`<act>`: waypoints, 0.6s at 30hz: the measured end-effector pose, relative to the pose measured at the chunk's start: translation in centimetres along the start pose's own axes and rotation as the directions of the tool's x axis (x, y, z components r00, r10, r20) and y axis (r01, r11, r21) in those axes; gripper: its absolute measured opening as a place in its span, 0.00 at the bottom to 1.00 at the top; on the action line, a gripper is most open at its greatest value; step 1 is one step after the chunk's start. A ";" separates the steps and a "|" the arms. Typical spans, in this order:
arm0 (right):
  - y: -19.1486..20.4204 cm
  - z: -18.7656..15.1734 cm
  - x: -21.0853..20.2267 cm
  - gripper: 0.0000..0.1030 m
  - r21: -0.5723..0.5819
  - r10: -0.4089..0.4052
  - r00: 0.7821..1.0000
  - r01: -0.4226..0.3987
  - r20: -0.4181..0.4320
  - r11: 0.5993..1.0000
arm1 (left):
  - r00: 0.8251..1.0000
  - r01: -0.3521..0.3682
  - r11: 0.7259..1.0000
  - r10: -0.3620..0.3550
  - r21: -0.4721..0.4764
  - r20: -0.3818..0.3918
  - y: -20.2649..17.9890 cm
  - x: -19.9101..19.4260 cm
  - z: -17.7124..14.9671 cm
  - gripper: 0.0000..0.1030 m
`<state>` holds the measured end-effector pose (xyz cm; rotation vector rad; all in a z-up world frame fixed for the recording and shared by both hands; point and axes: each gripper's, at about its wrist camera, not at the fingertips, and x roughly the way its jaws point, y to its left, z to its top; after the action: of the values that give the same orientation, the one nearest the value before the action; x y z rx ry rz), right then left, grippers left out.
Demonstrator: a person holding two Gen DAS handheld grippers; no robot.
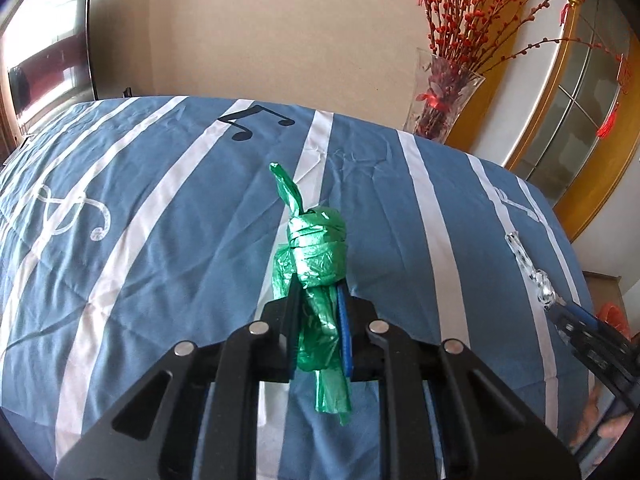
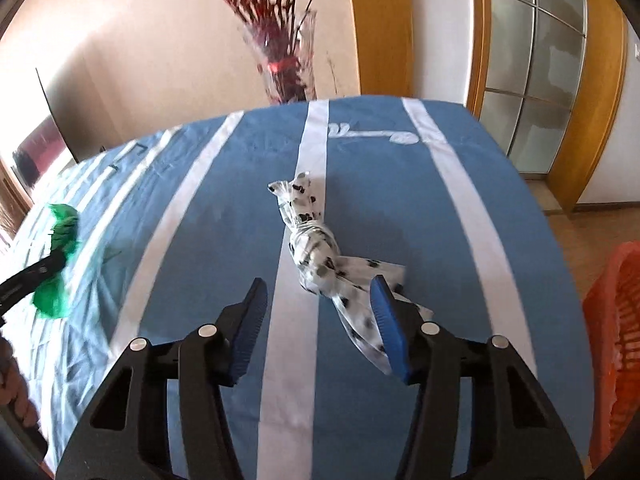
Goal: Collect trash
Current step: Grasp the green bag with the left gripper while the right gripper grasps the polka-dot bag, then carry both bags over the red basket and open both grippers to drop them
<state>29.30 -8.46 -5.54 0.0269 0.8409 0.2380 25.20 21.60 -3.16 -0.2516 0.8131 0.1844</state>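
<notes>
My left gripper (image 1: 319,300) is shut on a knotted green plastic bag (image 1: 318,250) and holds it above the blue striped cloth (image 1: 160,220); it also shows at the left of the right wrist view (image 2: 60,236). A knotted white bag with black spots (image 2: 316,248) lies on the cloth. My right gripper (image 2: 318,286) is open around the bag's near tail, its right pad (image 2: 386,320) against the plastic. In the left wrist view the spotted bag (image 1: 528,268) lies at the far right by the right gripper (image 1: 560,308).
An orange basket (image 2: 616,340) stands low at the right past the cloth's edge. A glass vase with red branches (image 1: 440,96) stands behind the far edge. A dark screen (image 1: 48,56) hangs at the left. Glass doors with wooden frames are at the right.
</notes>
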 end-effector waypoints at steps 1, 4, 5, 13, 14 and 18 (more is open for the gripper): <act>0.2 0.0 0.4 0.48 -0.010 -0.016 1.000 0.016 -0.010 1.000 | 1.000 0.002 1.000 -0.002 0.000 -0.002 0.0 0.0 -0.1 0.17; 0.0 -0.1 0.7 0.19 -0.019 -0.057 0.998 0.057 -0.023 0.998 | 1.000 0.008 1.000 -0.008 0.003 -0.006 -0.1 -0.1 -0.3 0.17; -0.2 -0.2 0.6 0.15 -0.023 -0.061 0.998 0.060 -0.031 0.998 | 1.000 0.012 1.000 -0.012 0.004 -0.008 -0.2 -0.1 -0.3 0.17; -5.0 -2.2 -4.0 0.09 0.099 -0.035 0.999 0.034 0.004 0.994 | 0.998 0.069 0.997 -0.069 0.044 -0.014 -2.9 -0.8 -1.2 0.17; -5.6 -2.4 -4.9 0.09 0.116 -0.034 0.999 0.032 0.017 0.993 | 0.997 0.077 0.996 -0.077 0.051 -0.013 -3.4 -1.0 -1.3 0.17; -7.7 -3.0 -8.8 0.09 0.168 -0.034 0.996 0.020 0.080 0.986 | 0.993 0.118 0.990 -0.117 0.083 -0.013 -5.9 -1.9 -2.0 0.17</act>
<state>22.94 -18.07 -2.03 0.1813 0.7762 0.1396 24.09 15.23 -2.19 -0.2208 0.8097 0.0389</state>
